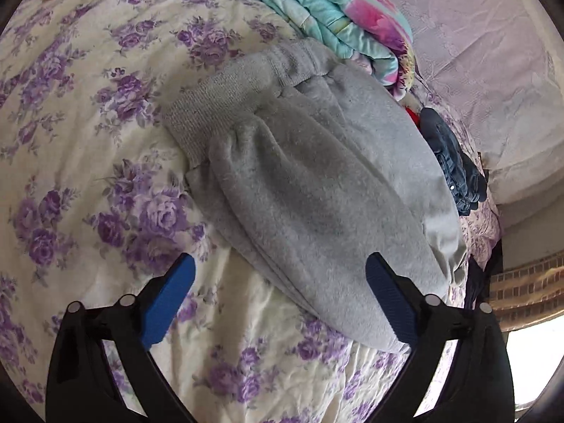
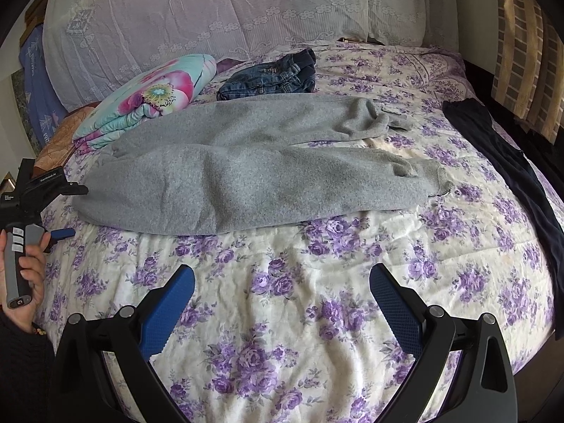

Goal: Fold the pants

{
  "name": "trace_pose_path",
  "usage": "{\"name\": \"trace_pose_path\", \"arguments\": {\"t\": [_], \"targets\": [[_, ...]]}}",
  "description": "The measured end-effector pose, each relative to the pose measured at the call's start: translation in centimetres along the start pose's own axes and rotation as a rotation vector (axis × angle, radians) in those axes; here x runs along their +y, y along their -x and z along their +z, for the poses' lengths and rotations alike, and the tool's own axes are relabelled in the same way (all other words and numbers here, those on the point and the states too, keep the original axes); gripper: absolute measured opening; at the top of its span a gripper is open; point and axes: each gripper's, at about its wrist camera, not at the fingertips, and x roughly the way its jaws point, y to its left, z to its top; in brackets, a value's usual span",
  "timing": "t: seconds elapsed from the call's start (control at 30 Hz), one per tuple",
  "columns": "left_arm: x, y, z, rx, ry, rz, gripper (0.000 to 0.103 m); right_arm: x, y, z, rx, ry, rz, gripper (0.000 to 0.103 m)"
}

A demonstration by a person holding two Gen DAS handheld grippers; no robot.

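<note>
While the grey pants are lying spread across the flowered bedspread, both pairs of tongs are hanging above the bed with nothing between their blue pads. In the left wrist view the left tongs are standing wide open over the near end of the pants: the right pad is sitting over the edge of the grey cloth, the left pad is over bare bedspread, and neither is pressing on the fabric. From there the pants are running away towards the ribbed waistband, which is lying next to a folded flowered blanket. In the right wrist view the right tongs are also gaping wide and are holding nothing; the pants are lying well beyond them, crosswise, with both legs reaching to the right and the cuffs resting on the bedspread. At the left edge of that view a hand is gripping the handle of the left tongs just beside the wide end of the pants. Beyond the pants a pair of jeans is lying near the pillows, and a dark garment is lying along the right side of the bed
</note>
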Motion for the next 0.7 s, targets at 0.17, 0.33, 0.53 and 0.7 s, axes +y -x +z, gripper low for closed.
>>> {"name": "trace_pose_path", "arguments": {"t": [0.17, 0.33, 0.53, 0.7], "targets": [[0.3, -2.7, 1.5, 0.06, 0.021, -0.065, 0.023, -1.0, -0.3, 0.1, 0.006, -0.032, -0.008, 0.1], [1.0, 0.2, 0.3, -0.034, -0.002, -0.121, 0.006, -1.2, -0.3, -0.1, 0.003, -0.017, -0.024, 0.1], [1.5, 6.2, -6.4, -0.17, -0.135, -0.113, 0.005, -5.2, -1.0, -0.7, 0.022, -0.057, -0.093, 0.1], [2.3, 4.4, -6.7, -0.163, -0.191, -0.003, 0.006, -9.9, -3.7, -0.6, 0.099, -0.205, 0.015, 0.1]]}}
